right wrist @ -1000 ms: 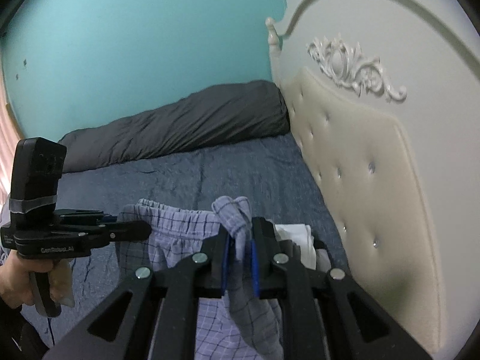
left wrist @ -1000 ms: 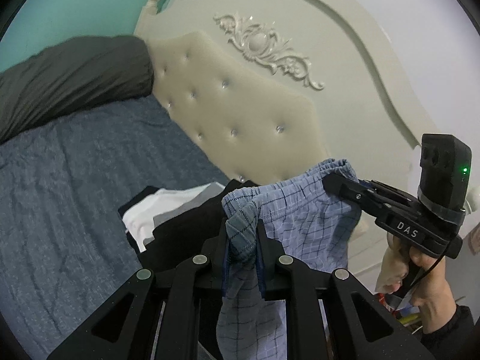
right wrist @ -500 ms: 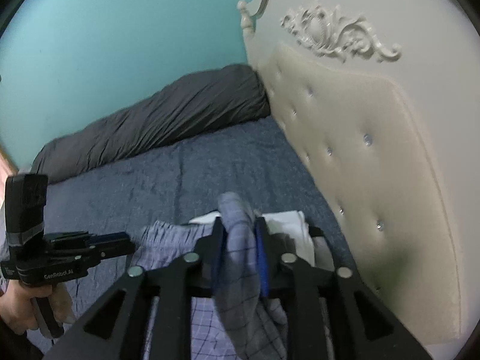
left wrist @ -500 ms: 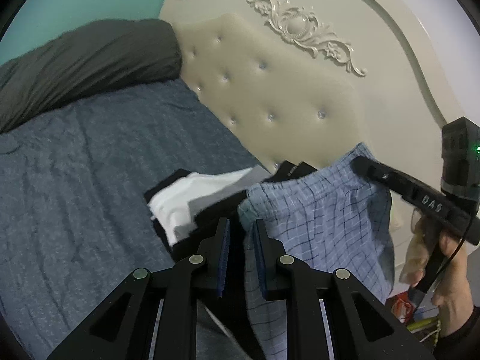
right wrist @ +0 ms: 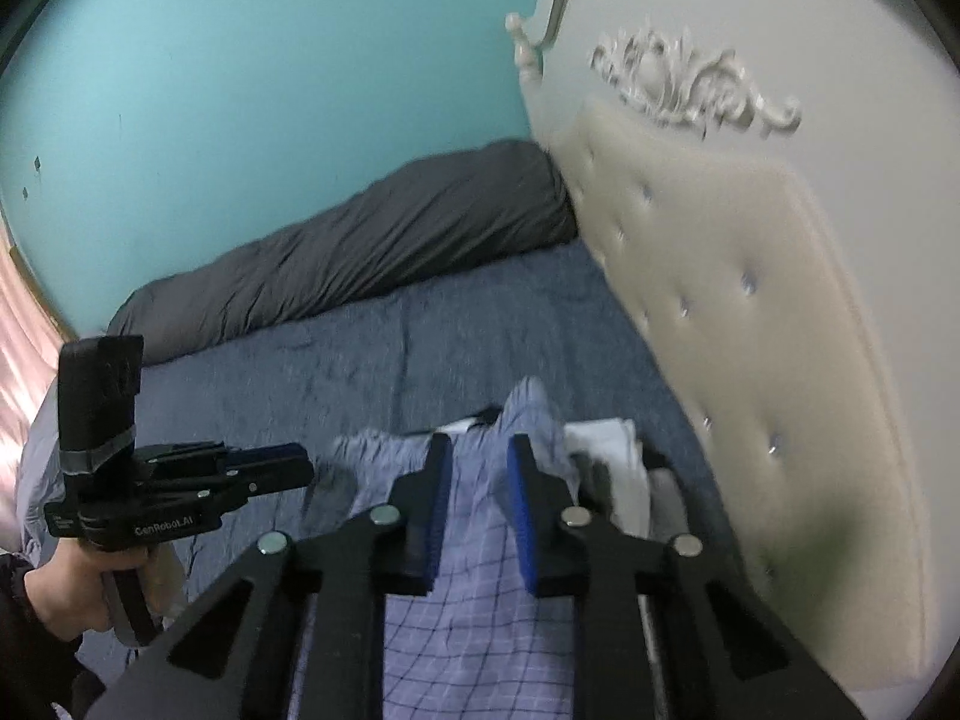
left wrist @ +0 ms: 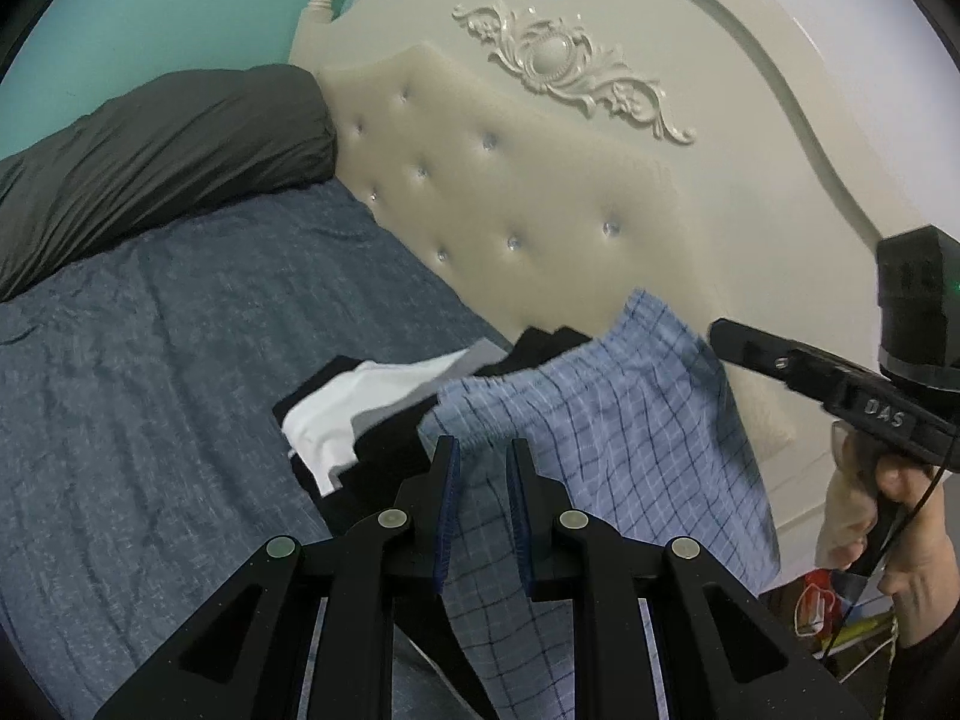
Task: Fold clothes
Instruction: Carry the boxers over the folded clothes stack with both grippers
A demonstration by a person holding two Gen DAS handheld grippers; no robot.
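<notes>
In the left wrist view, a dark grey duvet (left wrist: 150,162) lies along the upper left of the frame, on the blue bedsheet (left wrist: 150,390) that fills the left side. At lower centre, the left gripper (left wrist: 483,456) has its 2 fingers spread, with the waistband of the blue checked shorts (left wrist: 600,450) in the gap between them; whether the pads touch the cloth is unclear. Just left of the shorts sits a stack of folded clothes (left wrist: 360,414) in black, white and grey. The cream tufted headboard (left wrist: 540,180) fills the upper right.

In the right wrist view, the right gripper (right wrist: 478,456) at lower centre also has its fingers parted, with the shorts bunched between them.
</notes>
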